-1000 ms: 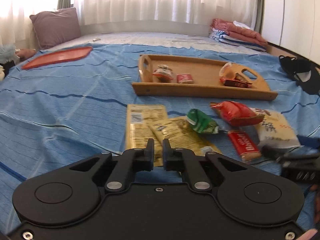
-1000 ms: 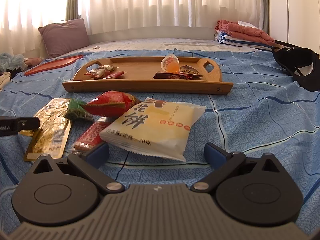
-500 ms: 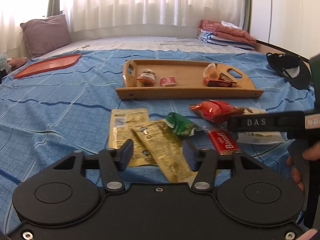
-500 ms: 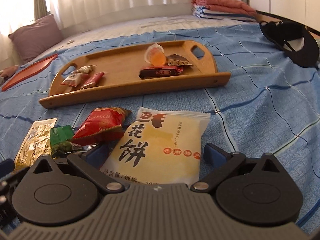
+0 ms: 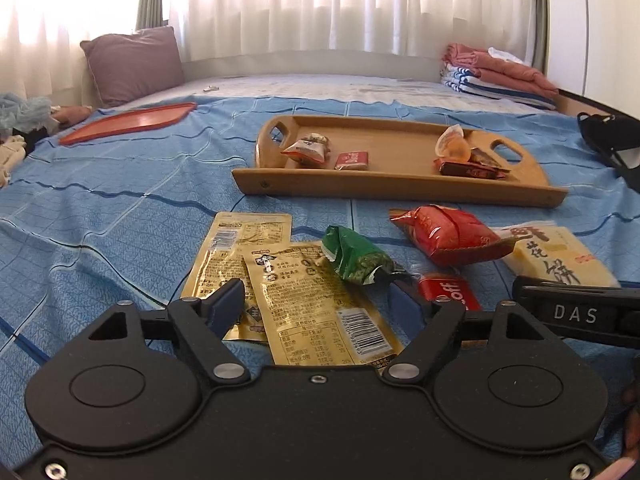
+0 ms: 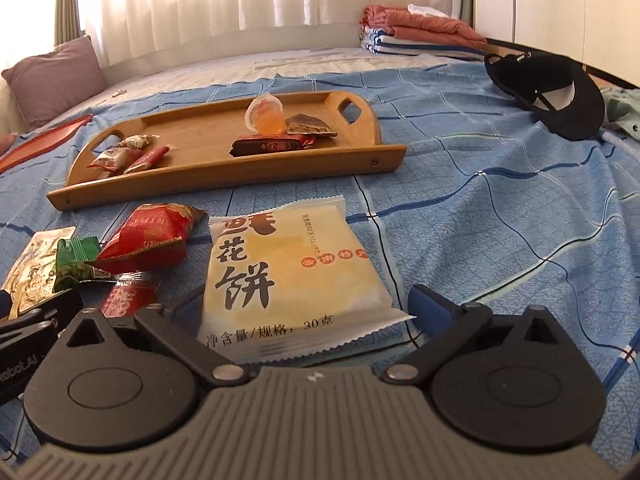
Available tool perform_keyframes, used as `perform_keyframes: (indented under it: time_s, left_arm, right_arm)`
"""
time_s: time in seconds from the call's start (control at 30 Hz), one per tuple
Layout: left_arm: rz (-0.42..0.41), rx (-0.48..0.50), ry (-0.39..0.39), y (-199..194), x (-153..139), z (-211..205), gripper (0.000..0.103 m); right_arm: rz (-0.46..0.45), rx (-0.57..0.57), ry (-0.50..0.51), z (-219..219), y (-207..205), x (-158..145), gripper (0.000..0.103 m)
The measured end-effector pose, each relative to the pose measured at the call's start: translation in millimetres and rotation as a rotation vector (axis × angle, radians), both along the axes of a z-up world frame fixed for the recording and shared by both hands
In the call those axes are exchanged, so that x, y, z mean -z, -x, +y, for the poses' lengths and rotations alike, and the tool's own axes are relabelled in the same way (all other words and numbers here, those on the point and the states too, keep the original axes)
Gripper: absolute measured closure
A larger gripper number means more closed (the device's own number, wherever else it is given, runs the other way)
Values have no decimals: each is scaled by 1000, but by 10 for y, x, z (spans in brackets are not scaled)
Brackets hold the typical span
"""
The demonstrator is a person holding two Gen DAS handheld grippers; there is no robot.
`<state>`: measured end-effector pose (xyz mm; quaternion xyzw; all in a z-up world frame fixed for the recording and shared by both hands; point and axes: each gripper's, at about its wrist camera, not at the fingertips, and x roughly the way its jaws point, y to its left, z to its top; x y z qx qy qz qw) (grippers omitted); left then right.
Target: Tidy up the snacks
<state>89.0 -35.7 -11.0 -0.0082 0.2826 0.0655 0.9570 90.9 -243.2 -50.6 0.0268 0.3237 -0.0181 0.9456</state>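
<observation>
Blue checked bedspread [image 5: 120, 208] over the whole bed, white curtains [image 5: 320, 4] behind. Left of the wooden tray [image 5: 392, 188]: purple pillow [image 5: 132, 64], flat red tray [image 5: 128, 124]. On the wooden tray: small wrapped snacks at its left end [image 5: 308, 150], jelly cup [image 5: 452, 146] and dark bar [image 5: 468, 170] at its right end. In front of the wooden tray, loose on the bedspread: two gold pouches [image 5: 304, 292], green packet [image 5: 356, 258], red packet [image 5: 444, 232], small red biscuit pack [image 5: 448, 292], pale yellow pastry packet [image 6: 288, 272]. Right of the wooden tray: folded towels [image 5: 496, 72] far back, black cap [image 6: 556, 92] nearer.

Left gripper [image 5: 320, 306] low, pitched down over the nearer gold pouch; jaws opening, pouch lying between them, pads clear of it. Right gripper [image 6: 296, 312] just right of it, also pitched down; jaws wide apart, astride the near end of the pastry packet, right pad [image 6: 428, 304] just clear of the wrapper, left pad hidden behind it, so no grip seen.
</observation>
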Motion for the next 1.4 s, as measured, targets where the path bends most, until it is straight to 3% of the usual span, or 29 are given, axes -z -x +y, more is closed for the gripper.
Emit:
perform_keyframes:
  time_s: [0.17,0.23,0.3,0.4,0.47,0.5,0.57,0.63,0.67,0.77,0.83,0.9,0.97,1.13,1.27,1.4]
  left_arm:
    - [13,9,-27,-14,23,-24,29]
    - [12,19,-28,-1,7,-21,38]
    - [-6,24,-25,51,-24,-1,65]
    - [-20,59,-19,126,-61,56,77]
    - [-18,85,-17,171,-75,103,79]
    - [-3,107,-13,177,-72,119,79]
    - [0,109,-9,205,-74,131,69]
    - [12,82,-5,193,-86,113,19]
    - [11,70,6,181,-91,97,16]
    - [27,53,21,100,-79,-4,18]
    - [65,36,-13,12,0,-113,19]
    - [45,3,-58,7,47,-181,20]
    - [51,2,-51,2,55,-165,20]
    - [46,97,-77,127,55,-134,37]
    - [40,170,-82,246,44,-19,37]
    - [40,176,-106,297,20,149,36]
  right_arm:
    - [-13,-3,25,46,12,29,0]
    - [-19,-3,20,33,16,36,0]
    - [-22,-4,19,28,20,42,0]
    - [-29,-4,25,36,31,52,0]
    - [-32,-4,28,42,34,57,0]
    - [-32,-4,29,46,35,61,0]
    - [-33,-4,30,47,35,63,0]
    - [-35,-4,33,47,39,64,0]
    - [-35,-4,35,49,44,65,0]
    - [-35,-4,34,51,44,65,0]
    - [-36,-4,35,52,43,64,0]
    - [-32,5,41,56,35,69,0]
    - [-32,6,41,55,35,71,0]
    - [-39,2,38,52,47,70,0]
    - [-39,2,38,51,46,70,0]
    - [-39,2,38,51,47,71,0]
